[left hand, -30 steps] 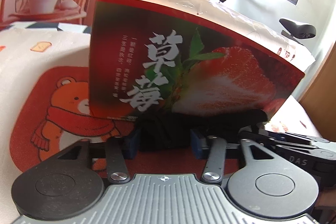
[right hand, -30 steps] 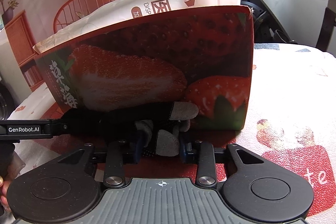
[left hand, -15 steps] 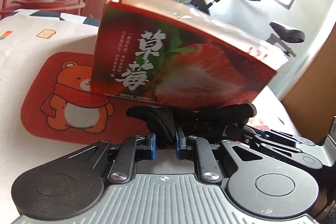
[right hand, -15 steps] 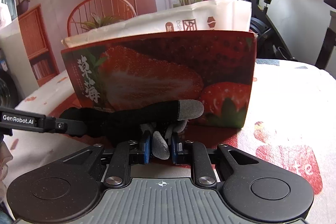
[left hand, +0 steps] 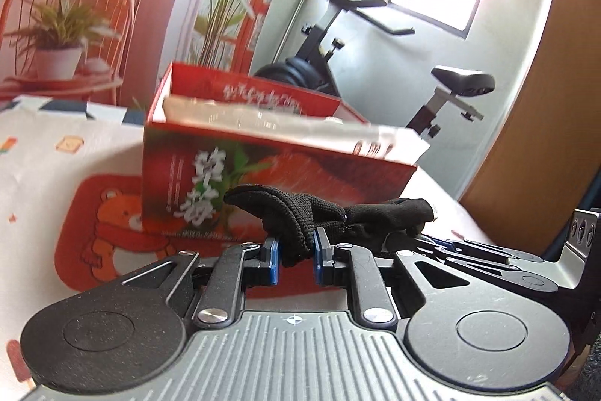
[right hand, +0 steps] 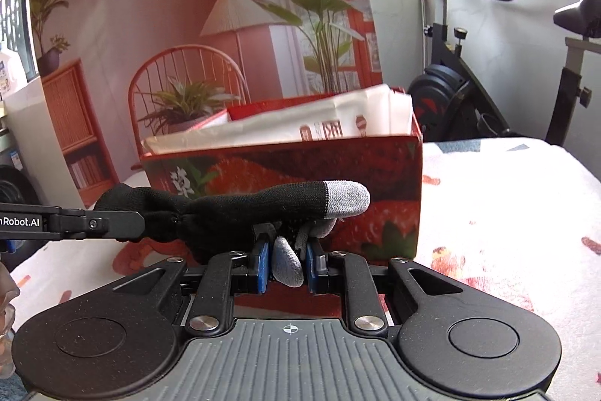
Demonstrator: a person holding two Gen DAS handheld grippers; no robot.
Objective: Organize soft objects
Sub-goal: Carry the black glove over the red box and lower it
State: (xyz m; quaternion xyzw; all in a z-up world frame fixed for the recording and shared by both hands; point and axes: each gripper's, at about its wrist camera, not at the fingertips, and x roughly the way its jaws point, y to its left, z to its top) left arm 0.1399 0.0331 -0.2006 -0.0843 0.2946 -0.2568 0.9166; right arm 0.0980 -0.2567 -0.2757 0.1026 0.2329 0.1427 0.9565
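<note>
A black knit glove (left hand: 300, 217) with grey fingertips (right hand: 345, 198) hangs stretched between both grippers, lifted off the table in front of the red strawberry box (left hand: 263, 168). My left gripper (left hand: 295, 260) is shut on the glove's cuff end. My right gripper (right hand: 286, 265) is shut on the glove's finger end, with one grey fingertip between its pads. The open-topped box (right hand: 300, 168) holds a white paper bag (right hand: 319, 126). The left gripper's arm (right hand: 75, 222) shows at the left of the right wrist view.
The table has a white patterned cloth (right hand: 507, 205) with a red bear mat (left hand: 101, 224) under the box. An orange chair with a potted plant (left hand: 56, 44) stands behind, and an exercise bike (left hand: 432, 89) at the back right.
Both grippers closed on the glove and lifted it off the table. They rose and pulled back from the box, so the box's open top and the bag inside now show.
</note>
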